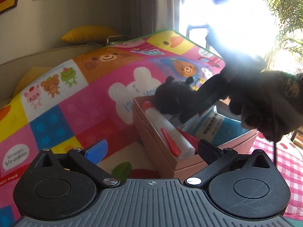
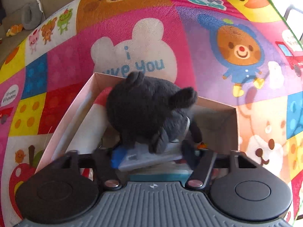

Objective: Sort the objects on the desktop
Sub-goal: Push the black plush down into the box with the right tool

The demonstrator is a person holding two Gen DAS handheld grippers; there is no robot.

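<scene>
A dark grey plush bear (image 2: 144, 109) sits head-up over the open pink box (image 2: 64, 117) on the cartoon play mat. My right gripper (image 2: 152, 156) points down into the box with the plush's lower body between its fingers. Blur hides whether the pads press on it. A flat grey-white packet (image 2: 147, 160) lies just under the fingertips. In the left wrist view a gloved hand (image 1: 265, 109) holds that gripper over the plush (image 1: 174, 96). My left gripper (image 1: 151, 149) stands open at the box's near corner (image 1: 166, 162), holding nothing.
A white bottle with a red cap (image 1: 170, 132) and a teal packet (image 1: 212, 124) lie in the box. The play mat (image 1: 75, 104) spreads left and behind it. A red checked cloth (image 1: 287, 160) lies at the right. A sofa with a yellow cushion (image 1: 89, 34) stands behind.
</scene>
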